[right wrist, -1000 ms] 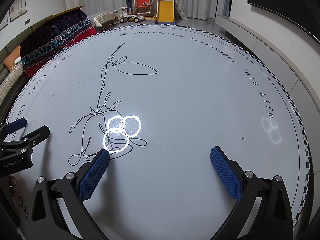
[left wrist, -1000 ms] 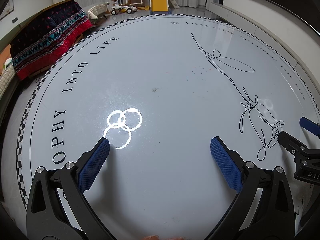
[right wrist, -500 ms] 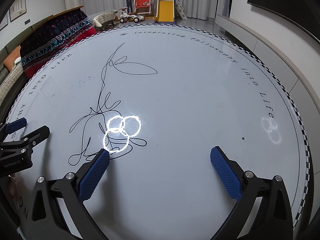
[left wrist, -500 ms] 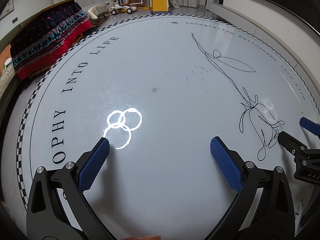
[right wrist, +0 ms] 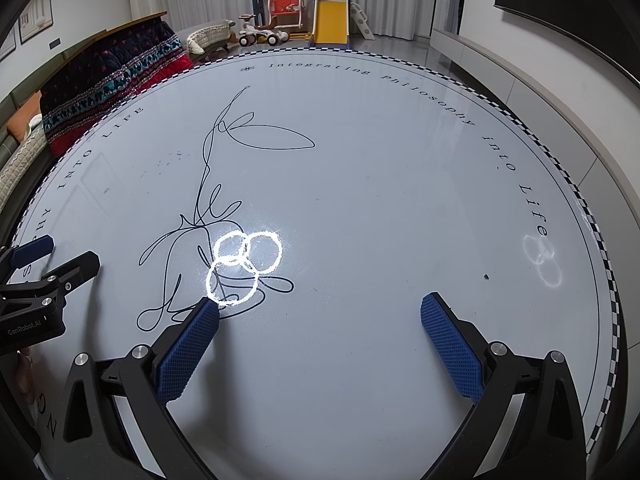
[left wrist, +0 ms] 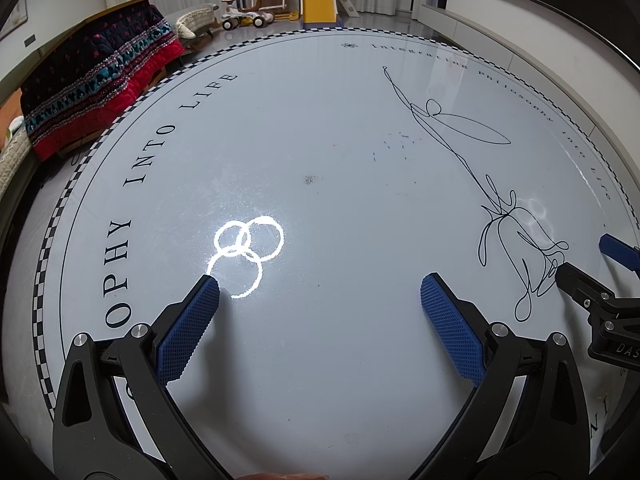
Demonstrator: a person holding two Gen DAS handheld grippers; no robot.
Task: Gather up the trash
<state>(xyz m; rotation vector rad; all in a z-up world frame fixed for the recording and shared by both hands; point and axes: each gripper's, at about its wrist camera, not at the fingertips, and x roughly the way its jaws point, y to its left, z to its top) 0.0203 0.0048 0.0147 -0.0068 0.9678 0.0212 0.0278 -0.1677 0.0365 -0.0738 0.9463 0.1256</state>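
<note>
My left gripper (left wrist: pixel 320 290) hovers open over a round white mat (left wrist: pixel 320 360) printed with black lettering and a line drawing; nothing lies between its blue pads. My right gripper (right wrist: pixel 320 308) is open too and holds nothing. Each gripper shows at the edge of the other's view: the right one (left wrist: pixel 592 264) to the right, the left one (right wrist: pixel 60 256) to the left. A small grey smudge of debris (left wrist: pixel 309 179) lies near the mat's middle. A tiny dark crumb (right wrist: pixel 486 277) lies ahead of my right gripper, to its right.
A dark quilted blanket (left wrist: pixel 96 76) drapes over furniture past the mat's far left edge. A toy swing and yellow slide (right wrist: pixel 316 12) stand at the back of the room. A low white cabinet (right wrist: pixel 540 92) runs along the right wall. Ceiling lamp glare (left wrist: pixel 244 256) shines on the mat.
</note>
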